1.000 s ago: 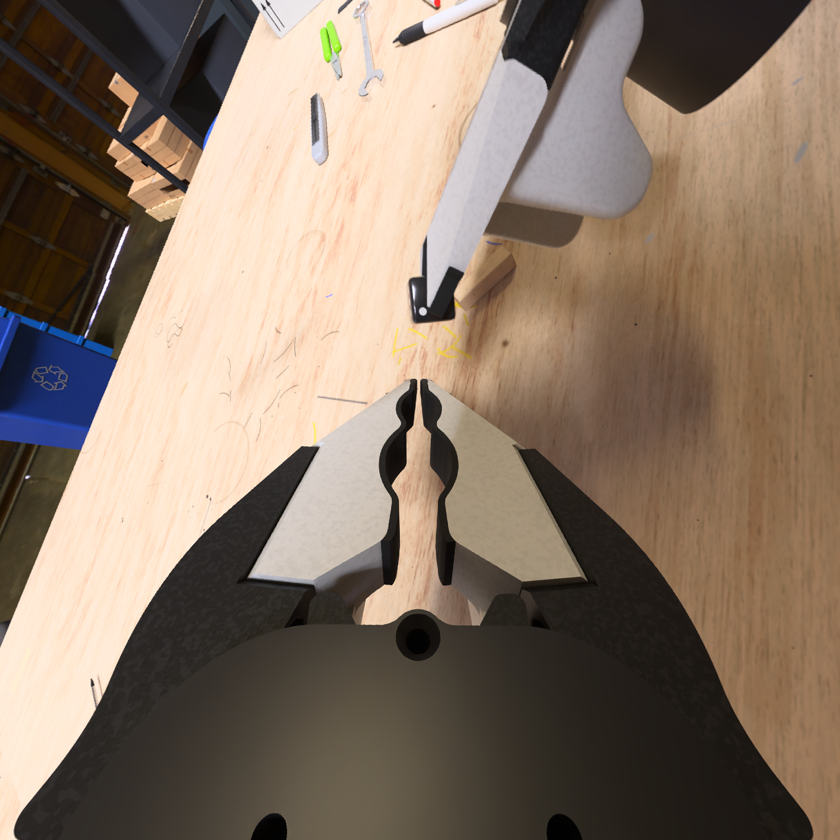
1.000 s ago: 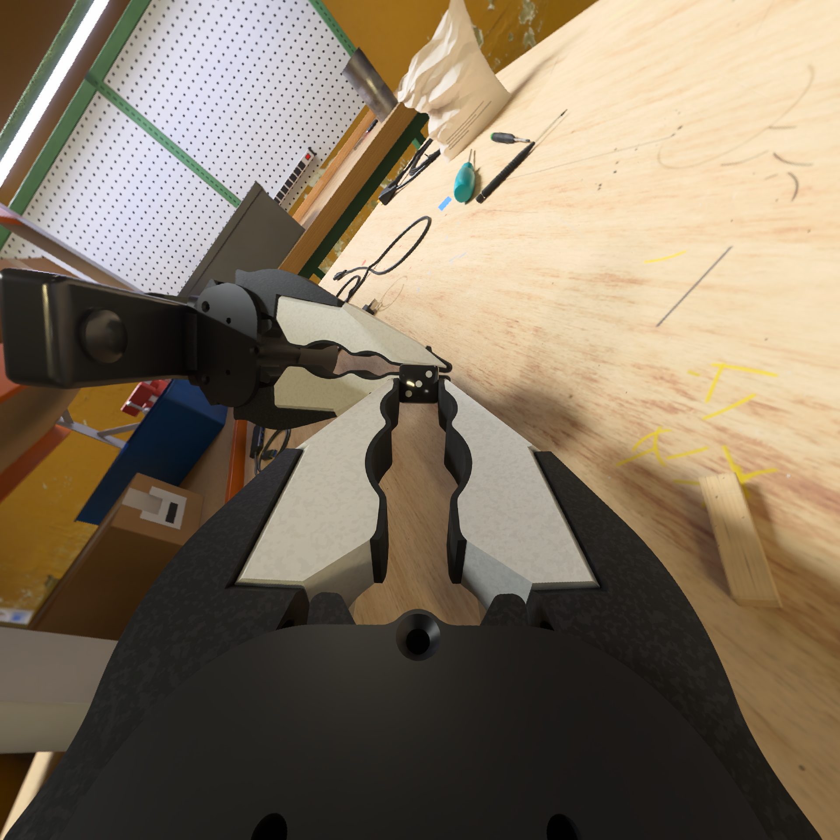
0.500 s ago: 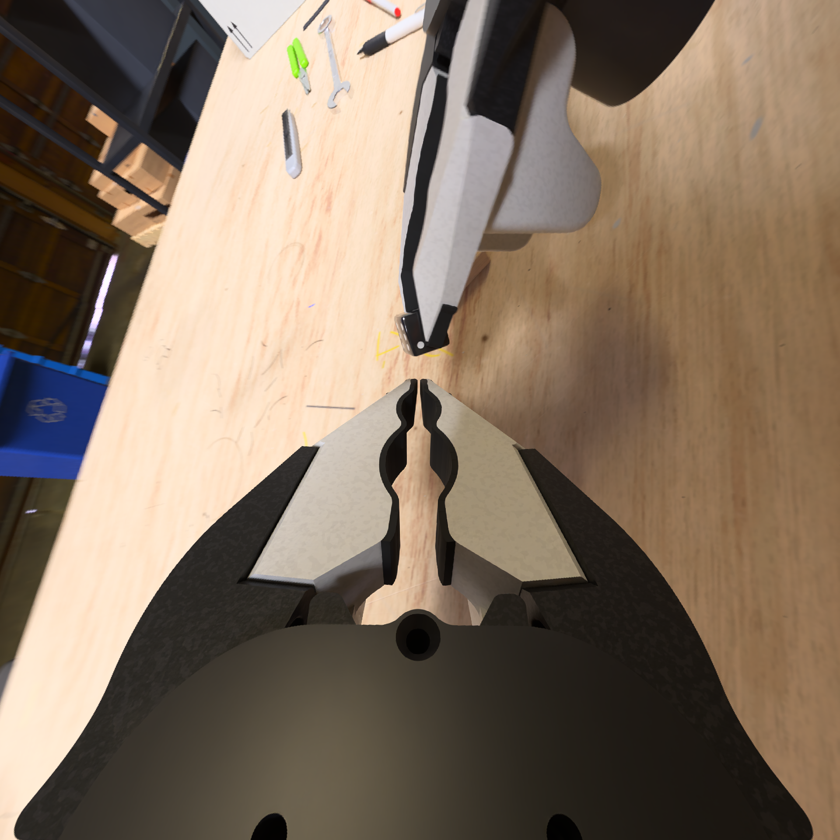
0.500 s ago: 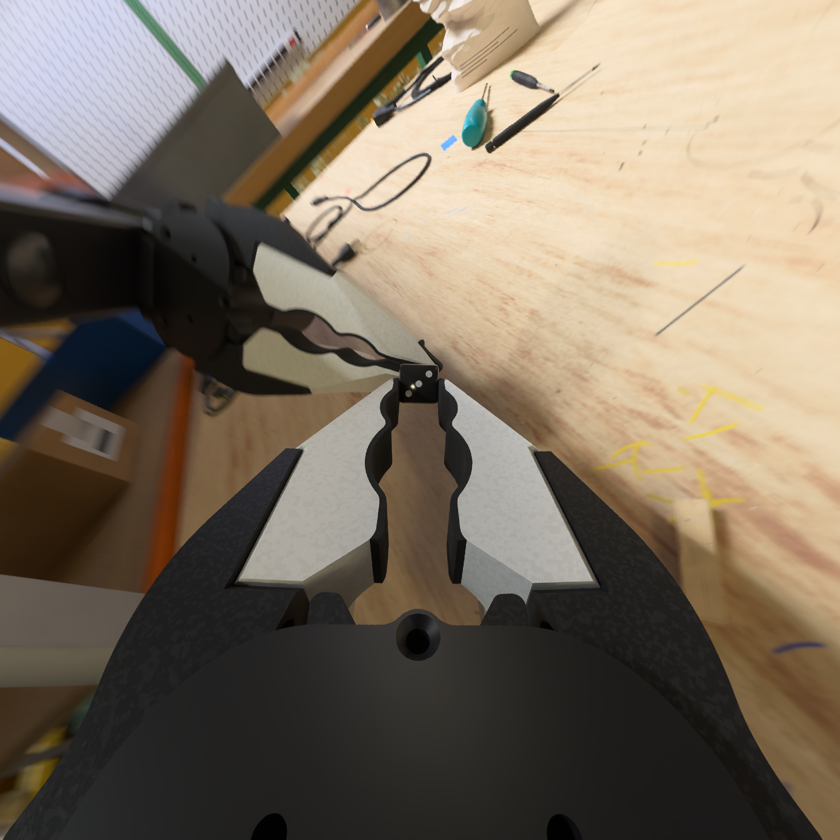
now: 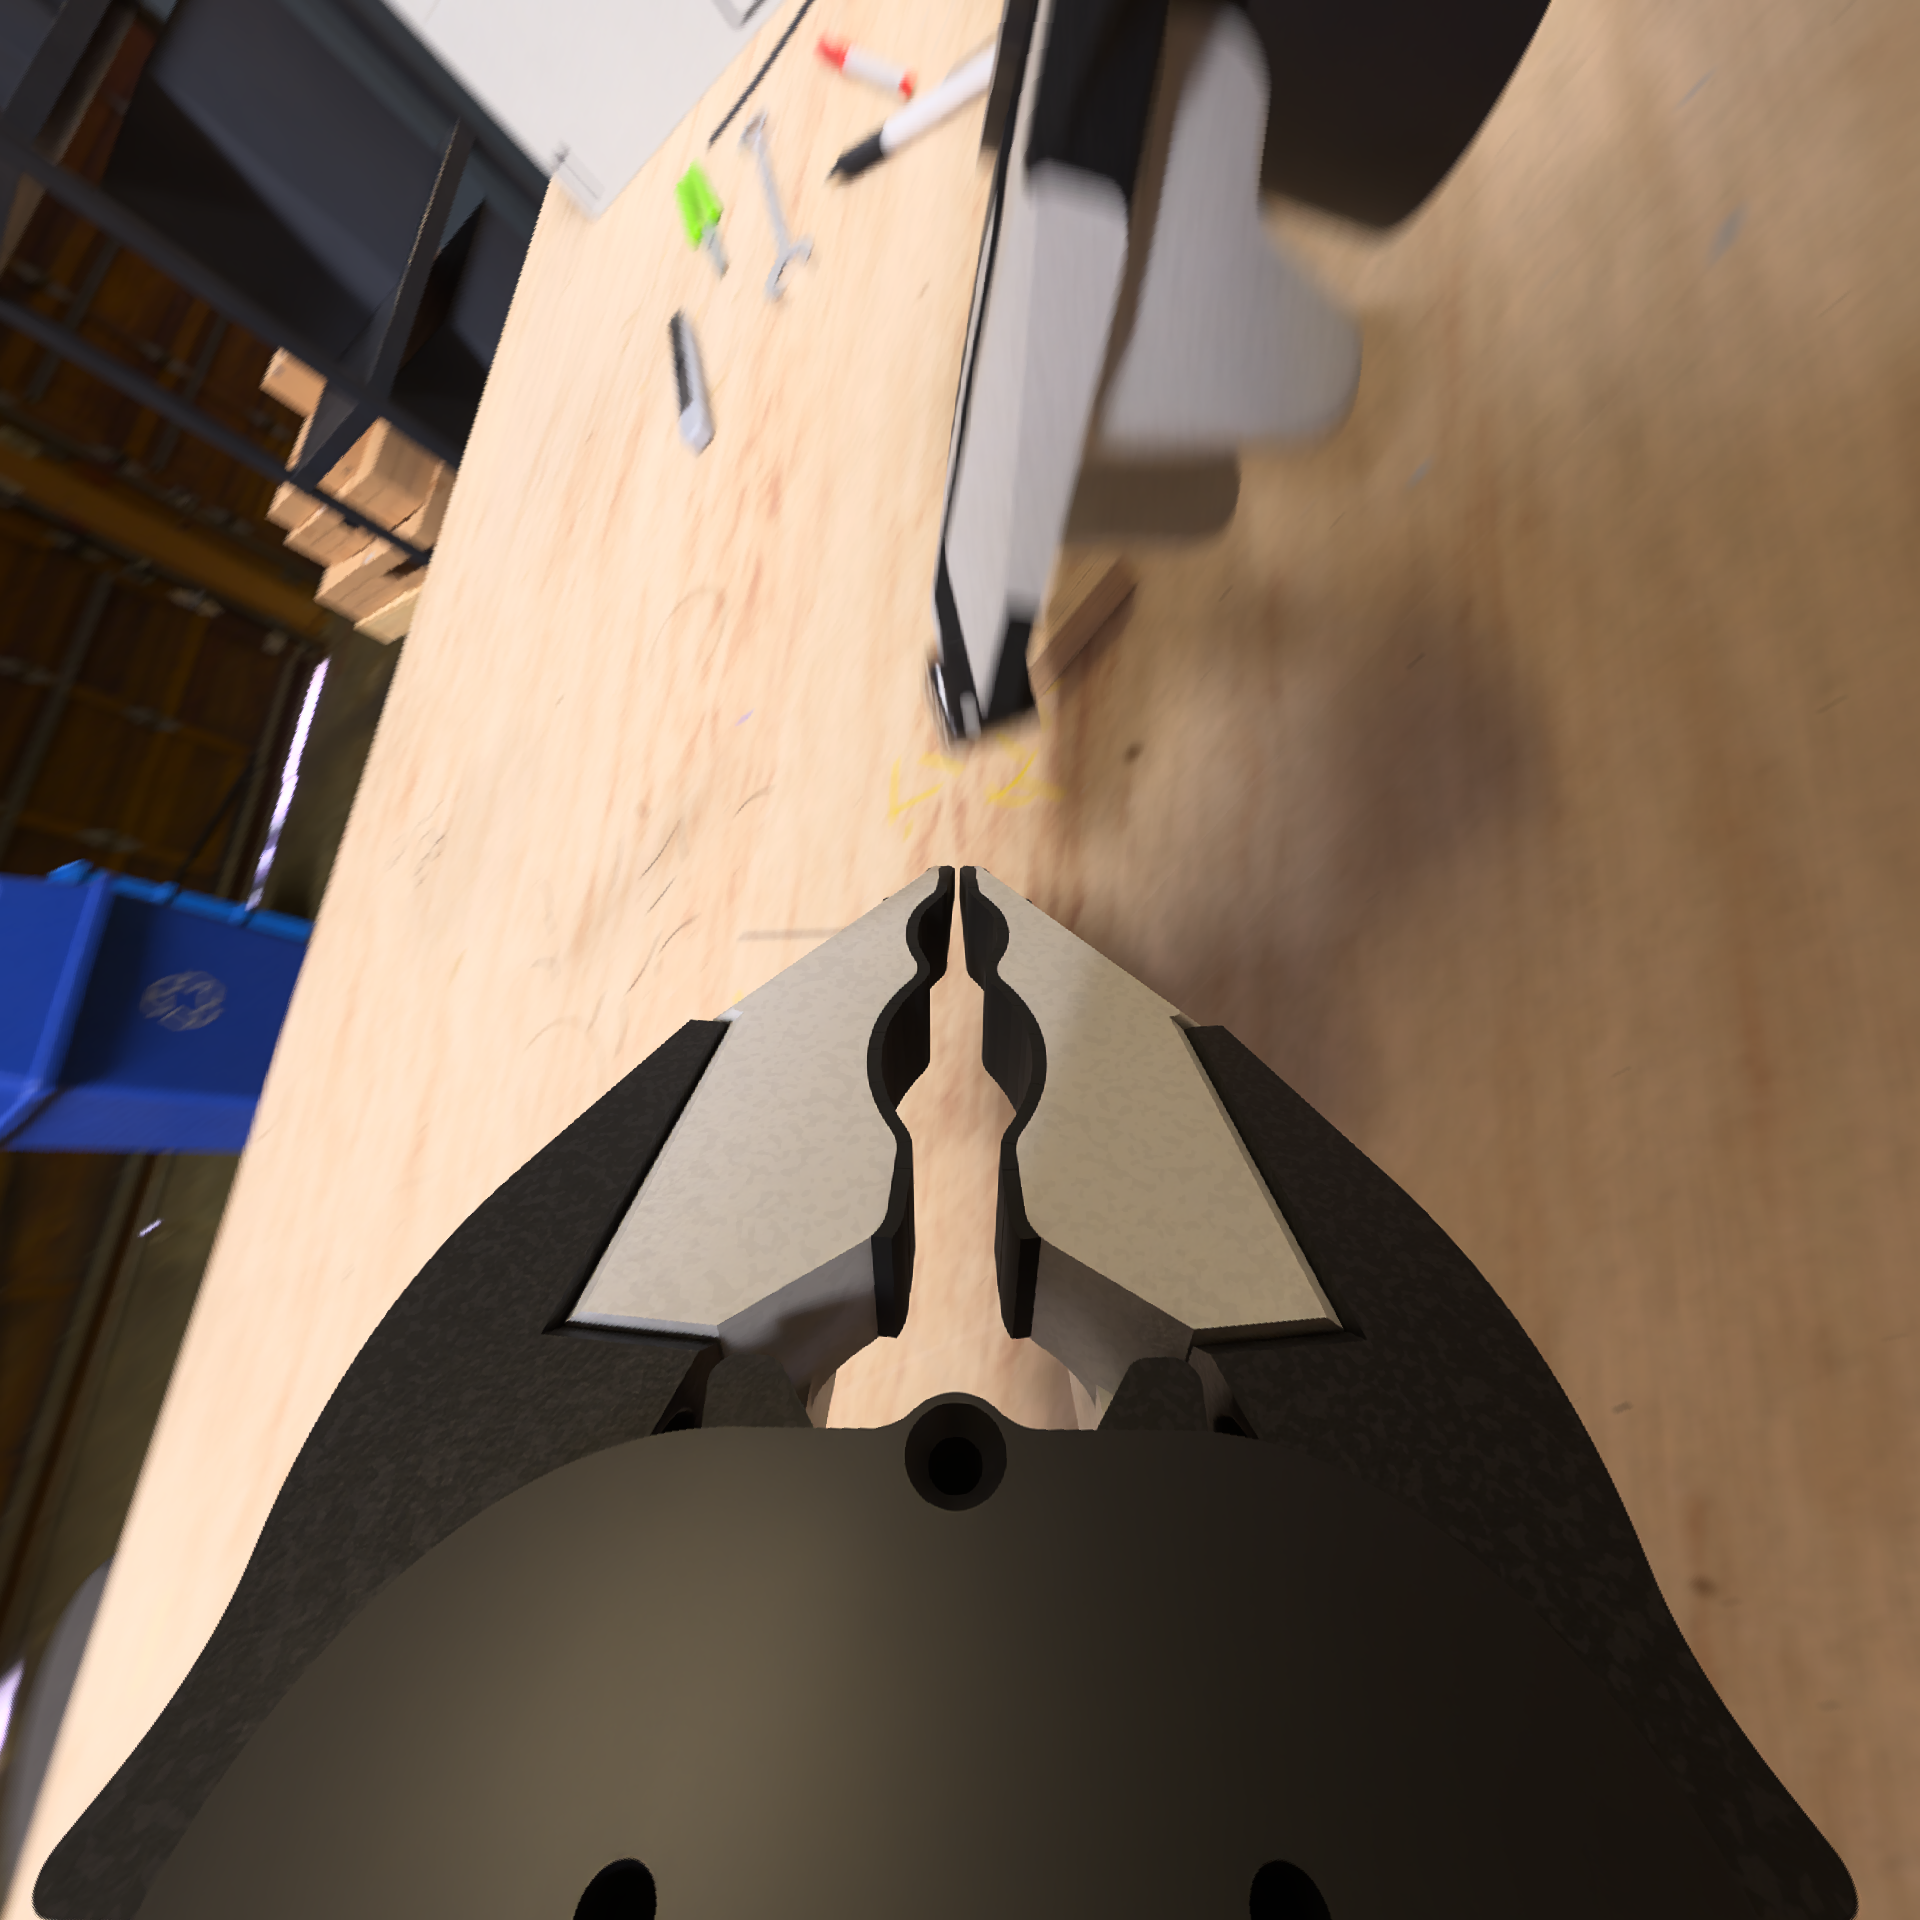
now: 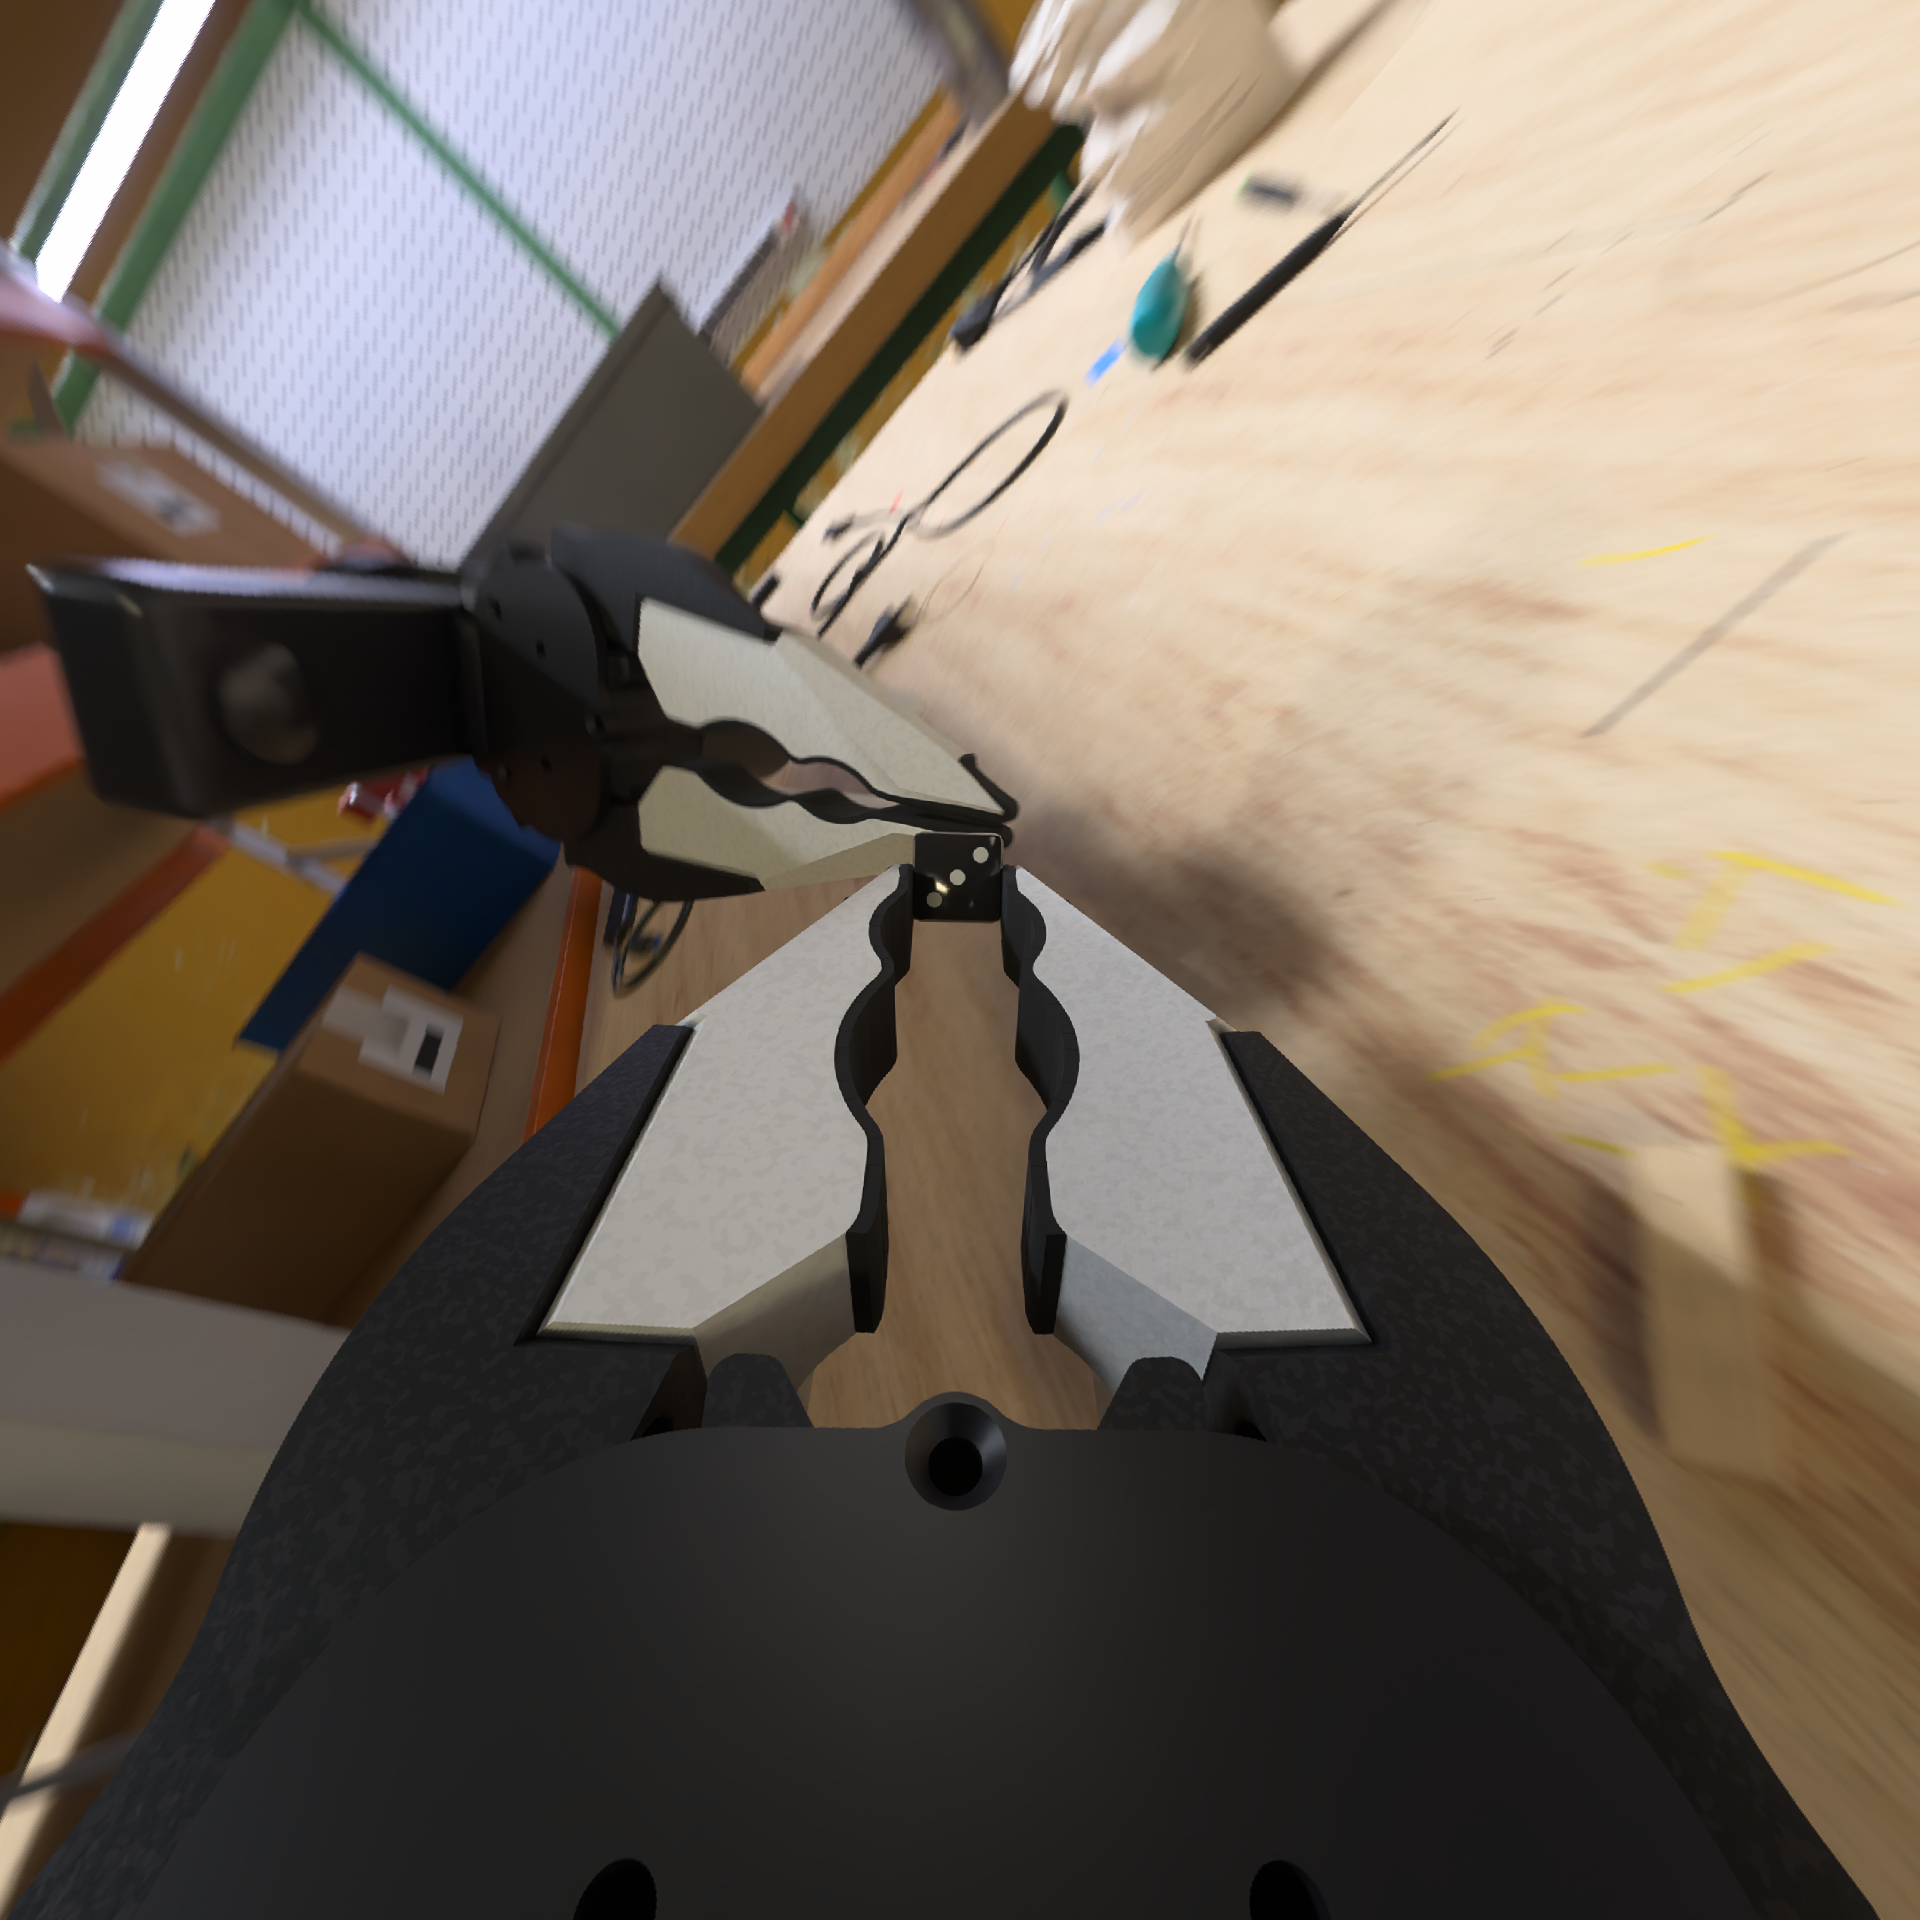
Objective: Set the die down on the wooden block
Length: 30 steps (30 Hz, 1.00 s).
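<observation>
My right gripper (image 6: 958,883) is shut on a small black die (image 6: 958,878) with white pips, held at its fingertips above the workbench. The wooden block (image 6: 1704,1299) lies flat on the bench to the lower right of the die, blurred, next to yellow marks. My left gripper (image 5: 956,878) is shut and empty, hovering over the bench. In the left wrist view the right gripper (image 5: 971,712) comes down from above with the die at its tip, and the block (image 5: 1081,613) shows partly behind it. In the right wrist view the left gripper (image 6: 997,816) points at the die from the left.
The plywood workbench (image 5: 623,644) carries a utility knife (image 5: 691,384), a wrench (image 5: 774,208), green pliers (image 5: 701,213) and markers (image 5: 914,109) at the far end. A blue bin (image 5: 135,997) stands off the left edge. A teal-handled screwdriver (image 6: 1158,307) and a black cable (image 6: 987,468) lie farther off.
Both views have shifted and are blurred by motion. The right gripper has kept hold of the die and turned edge-on in the left wrist view. The left gripper stays shut.
</observation>
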{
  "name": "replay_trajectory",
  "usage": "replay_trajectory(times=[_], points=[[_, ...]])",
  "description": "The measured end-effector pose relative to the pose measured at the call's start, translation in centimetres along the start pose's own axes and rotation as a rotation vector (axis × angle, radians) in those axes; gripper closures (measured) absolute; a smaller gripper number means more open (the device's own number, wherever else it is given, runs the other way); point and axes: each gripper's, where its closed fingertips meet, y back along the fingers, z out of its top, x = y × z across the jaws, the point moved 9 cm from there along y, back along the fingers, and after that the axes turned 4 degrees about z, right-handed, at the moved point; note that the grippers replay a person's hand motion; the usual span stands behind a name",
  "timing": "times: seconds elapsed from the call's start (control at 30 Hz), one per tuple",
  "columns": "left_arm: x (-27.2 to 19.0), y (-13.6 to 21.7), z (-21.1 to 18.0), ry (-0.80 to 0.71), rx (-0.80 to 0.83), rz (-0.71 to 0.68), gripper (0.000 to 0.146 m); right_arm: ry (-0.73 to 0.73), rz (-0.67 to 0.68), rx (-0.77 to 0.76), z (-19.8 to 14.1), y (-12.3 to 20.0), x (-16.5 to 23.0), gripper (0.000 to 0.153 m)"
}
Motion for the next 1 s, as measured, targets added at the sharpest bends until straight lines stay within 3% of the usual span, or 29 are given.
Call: replay_trajectory(times=[0.07,0.13,0.17,0.23,0.43,0.6,0.77,1.0], points=[[1.1,0.1,-1.8,-0.034,0.121,0.088,0.145,-0.050,-0.052,-0.145,1.0,3.2,-1.1,0.137],[2.4,0.4,-3.8,0.123,0.139,0.059,0.145,-0.050,-0.123,-0.200,1.2,6.2,-1.9,0.137],[2.5,0.3,-3.7,0.142,0.117,0.038,0.145,-0.043,-0.129,-0.187,1.2,6.2,-1.8,0.137],[1.6,-0.1,-2.3,0.029,0.091,0.058,0.146,-0.014,-0.107,-0.116,1.0,4.6,-1.4,0.137],[1.2,-0.9,-1.8,0.037,0.074,0.047,0.146,-0.009,-0.166,-0.018,0.4,3.9,-2.4,0.137],[0.8,-1.3,-2.0,0.034,0.094,0.018,0.145,0.185,-0.543,0.356,0.1,3.9,-4.1,0.136],[0.8,-1.8,-2.2,0.051,0.103,-0.003,0.145,0.295,-0.706,0.625,0.5,3.3,-4.3,0.136],[0.7,-2.3,-2.5,0.058,0.075,-0.009,0.145,0.257,-0.715,0.611,-0.1,4.1,-5.3,0.135]])
